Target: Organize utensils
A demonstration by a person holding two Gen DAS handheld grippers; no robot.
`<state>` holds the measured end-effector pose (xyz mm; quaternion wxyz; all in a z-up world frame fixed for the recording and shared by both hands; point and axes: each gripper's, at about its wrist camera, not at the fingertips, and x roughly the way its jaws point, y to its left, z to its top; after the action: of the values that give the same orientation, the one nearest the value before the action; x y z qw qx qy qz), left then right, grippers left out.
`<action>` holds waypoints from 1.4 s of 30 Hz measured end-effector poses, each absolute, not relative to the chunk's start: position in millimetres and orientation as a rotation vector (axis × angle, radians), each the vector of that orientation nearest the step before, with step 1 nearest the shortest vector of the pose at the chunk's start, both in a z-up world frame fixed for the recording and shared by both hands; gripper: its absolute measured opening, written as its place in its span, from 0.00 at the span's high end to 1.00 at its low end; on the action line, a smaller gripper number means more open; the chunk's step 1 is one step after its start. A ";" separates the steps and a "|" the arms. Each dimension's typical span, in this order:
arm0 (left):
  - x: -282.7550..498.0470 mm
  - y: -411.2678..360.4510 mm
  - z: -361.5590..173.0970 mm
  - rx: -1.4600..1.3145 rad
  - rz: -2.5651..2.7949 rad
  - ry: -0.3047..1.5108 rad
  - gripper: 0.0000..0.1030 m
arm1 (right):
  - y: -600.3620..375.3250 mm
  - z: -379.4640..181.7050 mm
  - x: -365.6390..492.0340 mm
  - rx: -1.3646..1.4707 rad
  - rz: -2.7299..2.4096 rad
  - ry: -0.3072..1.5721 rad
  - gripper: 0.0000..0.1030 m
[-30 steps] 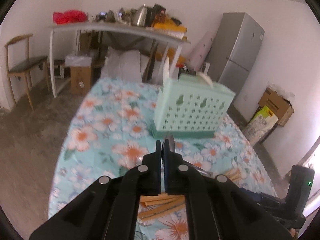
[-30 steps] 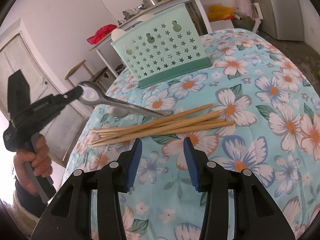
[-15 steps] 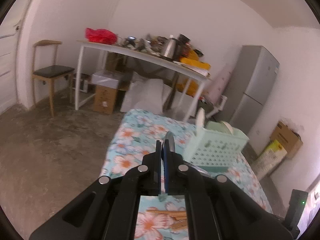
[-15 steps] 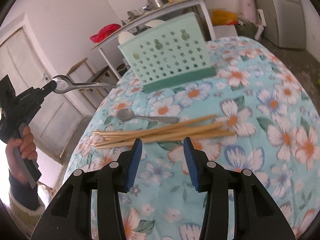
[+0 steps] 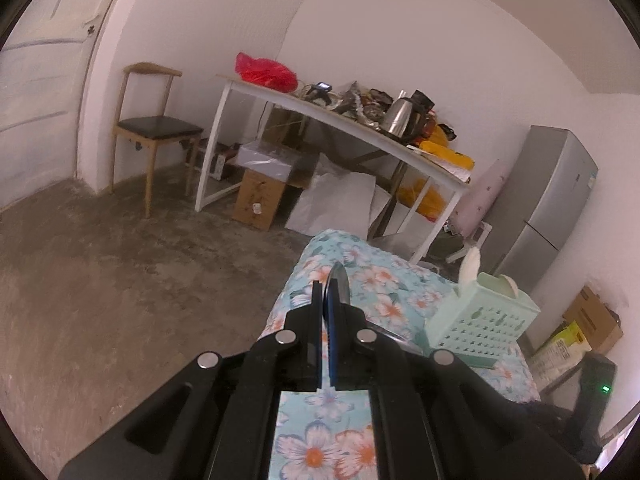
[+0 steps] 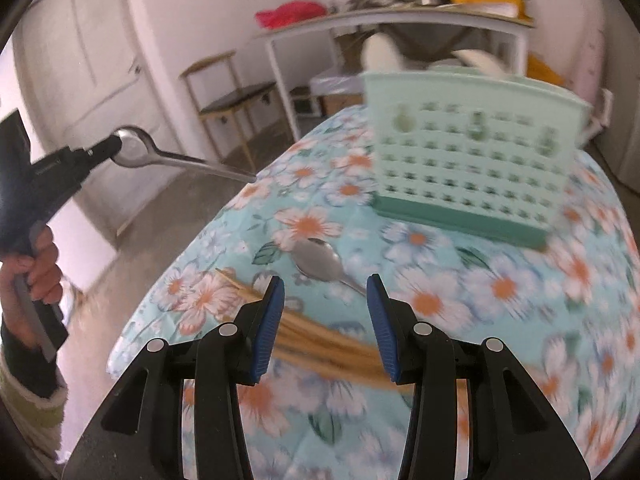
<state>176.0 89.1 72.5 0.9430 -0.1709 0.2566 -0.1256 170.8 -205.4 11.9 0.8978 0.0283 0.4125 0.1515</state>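
**Steel spoon pinched in the air, a second one flat on the cloth**

Steel shows best in the right wrist view; there the left gripper (image 6: 110,150) is clamped on the bowl of a spoon (image 6: 160,156), held clear of the table with its handle pointing toward the basket (image 6: 472,160); the left wrist view gives only that spoon's edge (image 5: 336,284) between shut fingers, well short of the basket (image 5: 484,320). Only the right wrist view shows the second spoon (image 6: 320,264) lying on the flowered cloth (image 6: 500,292), just beyond the right gripper (image 6: 325,316), whose fingers stand apart and hold nothing; chopsticks (image 6: 320,336) lie beneath it, too blurred to count. Only the left wrist view shows the fridge (image 5: 548,204).

Counted: two metal spoons; one mint basket with two pale utensils standing in it; two grippers; one white side table (image 5: 344,120); one wooden chair (image 5: 152,128).
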 end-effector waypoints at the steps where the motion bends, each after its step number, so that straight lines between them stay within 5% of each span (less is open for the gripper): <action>1: 176.4 91.0 70.3 -0.351 -0.255 0.525 0.99 | -201.3 8.2 178.0 0.041 0.325 0.875 0.60; 11: 180.0 100.0 58.2 -0.386 -0.264 0.545 0.99 | -151.6 -35.5 237.1 -0.281 0.350 1.030 0.60; 29: 183.2 98.9 53.8 -0.380 -0.264 0.552 0.99 | -124.9 -37.3 229.1 -0.569 0.298 0.967 0.62; 32: 182.8 97.3 54.5 -0.376 -0.259 0.551 0.99 | -122.0 -40.3 228.6 -0.579 0.295 0.970 0.71; 34: 181.3 96.4 55.7 -0.373 -0.256 0.548 0.99 | -119.6 -41.5 228.8 -0.586 0.294 0.965 0.87; 36: 179.5 96.1 58.6 -0.370 -0.253 0.545 0.99 | -118.6 -40.5 227.3 -0.592 0.279 0.940 0.93; 42: 171.2 99.0 69.4 -0.357 -0.249 0.525 0.99 | -136.5 -18.1 221.0 -0.497 0.243 0.858 1.00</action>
<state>171.2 99.0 69.4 0.9423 -0.1753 0.2575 -0.1223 221.0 -136.5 -18.1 0.8725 -0.2377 0.4106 0.1165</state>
